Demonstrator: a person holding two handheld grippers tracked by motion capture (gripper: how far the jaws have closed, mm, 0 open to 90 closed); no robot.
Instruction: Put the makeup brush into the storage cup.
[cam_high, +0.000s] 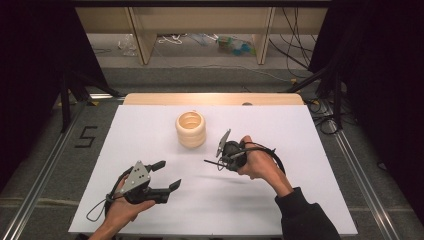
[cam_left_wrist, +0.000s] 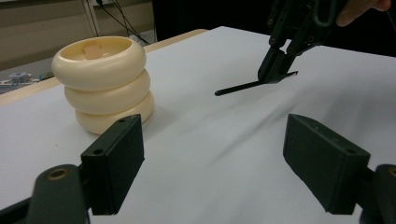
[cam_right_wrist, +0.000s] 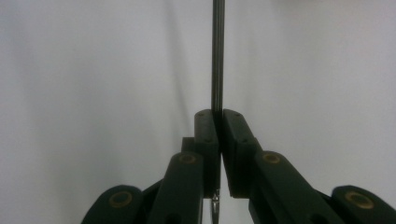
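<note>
A thin dark rod (cam_left_wrist: 238, 87) sticks out level from my right gripper (cam_left_wrist: 276, 74), whose jaws are shut on it above the white sheet. Seen from the right gripper view, the rod (cam_right_wrist: 217, 56) runs straight up from between the closed pads (cam_right_wrist: 208, 130). From above, the right gripper (cam_high: 222, 161) hangs right of centre with the rod (cam_high: 211, 162) pointing left. A cream stack of three rings (cam_high: 191, 129) stands at the middle back; it sits to the left in the left gripper view (cam_left_wrist: 103, 81). My left gripper (cam_high: 167, 176) rests open at the front left, nothing between its pads (cam_left_wrist: 112, 161).
The white sheet (cam_high: 150, 130) covers a wooden table whose far edge (cam_high: 210, 98) shows at the back. Dark stands and cables flank the table; shelves and clutter lie on the floor beyond it.
</note>
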